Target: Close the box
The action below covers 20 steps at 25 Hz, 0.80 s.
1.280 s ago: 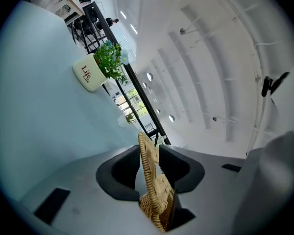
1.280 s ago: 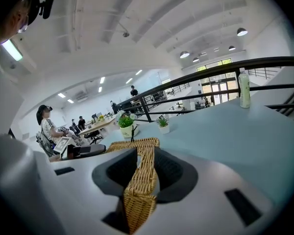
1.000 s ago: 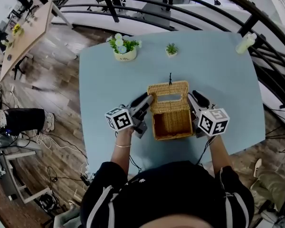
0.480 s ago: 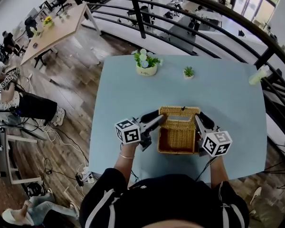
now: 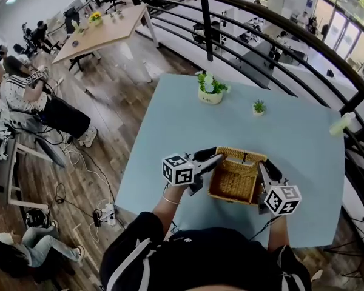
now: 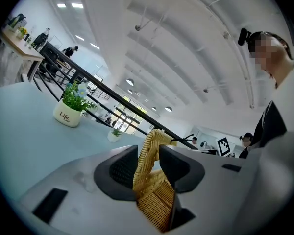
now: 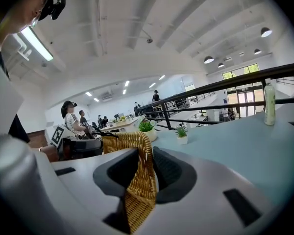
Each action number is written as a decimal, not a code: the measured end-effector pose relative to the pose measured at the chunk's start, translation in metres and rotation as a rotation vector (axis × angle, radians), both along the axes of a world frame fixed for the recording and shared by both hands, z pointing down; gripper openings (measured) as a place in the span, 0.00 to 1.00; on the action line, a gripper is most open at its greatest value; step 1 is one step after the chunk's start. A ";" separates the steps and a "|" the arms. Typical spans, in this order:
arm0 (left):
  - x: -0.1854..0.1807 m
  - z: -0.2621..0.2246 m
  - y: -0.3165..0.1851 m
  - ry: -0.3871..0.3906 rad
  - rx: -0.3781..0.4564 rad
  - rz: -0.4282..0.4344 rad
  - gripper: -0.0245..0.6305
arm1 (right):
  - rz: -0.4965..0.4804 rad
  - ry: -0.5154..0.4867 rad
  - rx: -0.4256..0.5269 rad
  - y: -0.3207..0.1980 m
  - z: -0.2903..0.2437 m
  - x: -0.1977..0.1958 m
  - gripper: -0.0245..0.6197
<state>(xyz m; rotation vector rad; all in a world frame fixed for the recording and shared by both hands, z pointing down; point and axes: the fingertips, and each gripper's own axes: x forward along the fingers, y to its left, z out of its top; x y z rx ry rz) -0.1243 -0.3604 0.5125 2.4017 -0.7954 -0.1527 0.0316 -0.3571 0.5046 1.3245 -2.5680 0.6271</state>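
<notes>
Saw a woven box (image 5: 233, 185) sitting on the pale blue surface (image 5: 170, 126), right between the two tools. Saw its lid (image 5: 242, 157) tipped up at the back. Found the left tool (image 5: 217, 157) pinching the lid's left edge tight, the right tool (image 5: 262, 168) pinching its right edge.

I see a golden-tan woven box (image 5: 235, 179) on a pale blue table (image 5: 170, 120). Black-and-white square markers pattern my left gripper (image 5: 218, 156) and right gripper (image 5: 264, 168).
</notes>
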 end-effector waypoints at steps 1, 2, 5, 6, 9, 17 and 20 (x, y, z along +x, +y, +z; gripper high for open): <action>-0.001 0.000 0.001 -0.002 0.003 -0.006 0.22 | -0.004 0.002 0.004 0.002 0.000 -0.001 0.19; -0.003 -0.002 0.003 -0.004 0.009 -0.014 0.22 | -0.010 0.004 0.008 0.003 -0.001 -0.003 0.19; -0.010 -0.007 0.012 -0.002 0.024 -0.041 0.22 | -0.029 0.006 0.017 0.013 -0.005 -0.009 0.19; -0.012 -0.008 0.016 0.002 0.026 -0.050 0.22 | -0.035 0.007 0.019 0.016 -0.006 -0.011 0.19; -0.016 -0.009 0.025 0.001 0.031 -0.074 0.23 | -0.048 0.019 0.023 0.025 -0.007 -0.014 0.19; -0.014 -0.010 0.042 -0.036 0.047 -0.100 0.25 | -0.052 0.032 0.020 0.041 -0.006 -0.011 0.20; -0.016 -0.008 0.049 -0.057 0.055 -0.094 0.25 | -0.048 0.033 0.012 0.047 -0.004 -0.012 0.20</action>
